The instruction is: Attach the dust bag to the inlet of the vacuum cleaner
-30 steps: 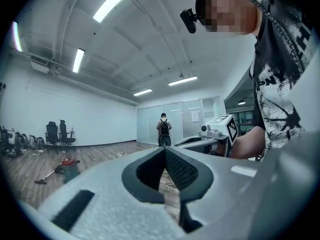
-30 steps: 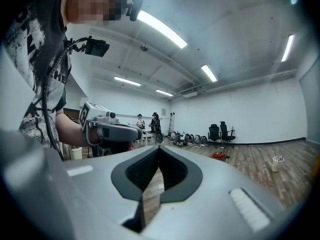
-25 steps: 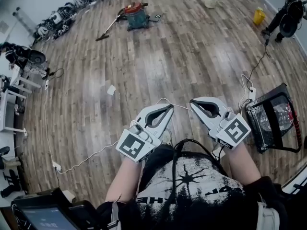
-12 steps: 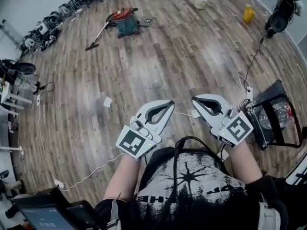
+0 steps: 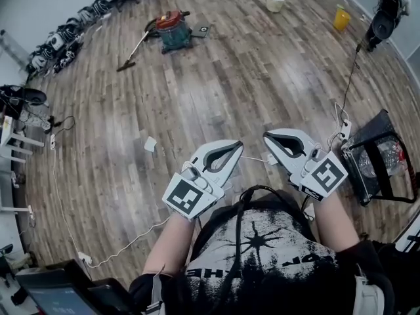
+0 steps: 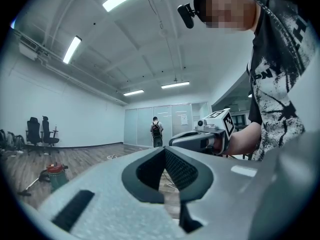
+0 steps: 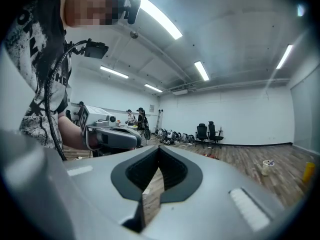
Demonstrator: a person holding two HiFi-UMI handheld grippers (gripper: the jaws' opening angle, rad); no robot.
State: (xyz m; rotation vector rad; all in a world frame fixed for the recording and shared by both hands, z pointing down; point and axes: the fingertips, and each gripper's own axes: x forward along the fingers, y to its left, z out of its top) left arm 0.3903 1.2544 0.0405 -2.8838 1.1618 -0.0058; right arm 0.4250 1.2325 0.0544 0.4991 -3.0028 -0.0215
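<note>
The vacuum cleaner (image 5: pixel 173 29), a teal drum with a red top, stands far off on the wooden floor; its wand and hose (image 5: pixel 133 50) lie to its left. It also shows small in the left gripper view (image 6: pixel 55 174). A flat dark piece (image 5: pixel 201 29) lies just right of it. My left gripper (image 5: pixel 239 147) and right gripper (image 5: pixel 266 138) are held level in front of my chest, side by side, both shut with nothing between the jaws. I see no dust bag that I can name for sure.
A black wire basket (image 5: pixel 379 156) sits on the floor at the right, by a power strip (image 5: pixel 343 128) and white cables. A white bucket (image 5: pixel 275 0) and yellow container (image 5: pixel 341 18) stand far off. A person (image 5: pixel 382 8) stands at the top right. Office chairs and gear line the left wall.
The whole view has shifted as I walk: the vacuum cleaner and the floor items have slid in the head view. Both grippers stay shut and keep the same pose before my chest.
</note>
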